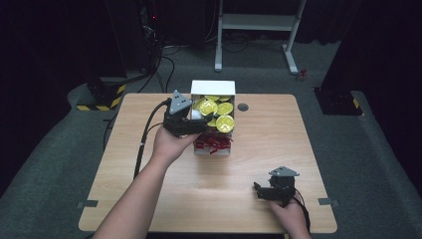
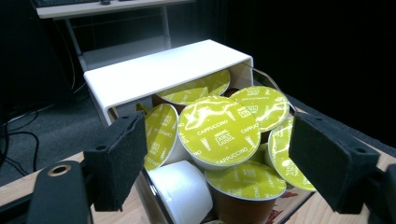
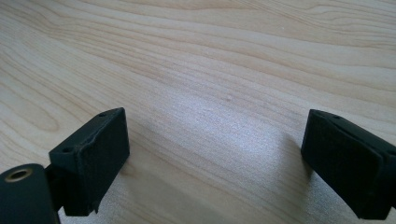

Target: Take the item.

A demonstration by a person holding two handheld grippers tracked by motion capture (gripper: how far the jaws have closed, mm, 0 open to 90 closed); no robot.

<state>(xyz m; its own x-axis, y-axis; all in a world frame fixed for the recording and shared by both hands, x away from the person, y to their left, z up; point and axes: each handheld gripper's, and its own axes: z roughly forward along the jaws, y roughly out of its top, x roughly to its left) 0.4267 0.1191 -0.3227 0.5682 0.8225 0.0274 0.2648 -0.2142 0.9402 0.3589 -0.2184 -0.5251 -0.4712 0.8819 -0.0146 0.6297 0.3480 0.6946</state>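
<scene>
Left gripper (image 1: 195, 121) at the box (image 1: 213, 87), jaws parted and gripping nothing, hovering just short of the yellow-lidded capsules (image 2: 219, 129) piled inside. Box looks nearly full, so loading seems mostly done. Farther right, right gripper (image 1: 260, 190) low over bare table (image 3: 224, 56), jaws wide and vacant, no capsule waiting near it.

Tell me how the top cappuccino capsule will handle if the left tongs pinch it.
The capsule looks light and stiff-walled, so it should lift easily. Its tapered sides may slip upward between the pads. The glossy foil lid seems puncture-prone, and neighbouring capsules may shift.
</scene>
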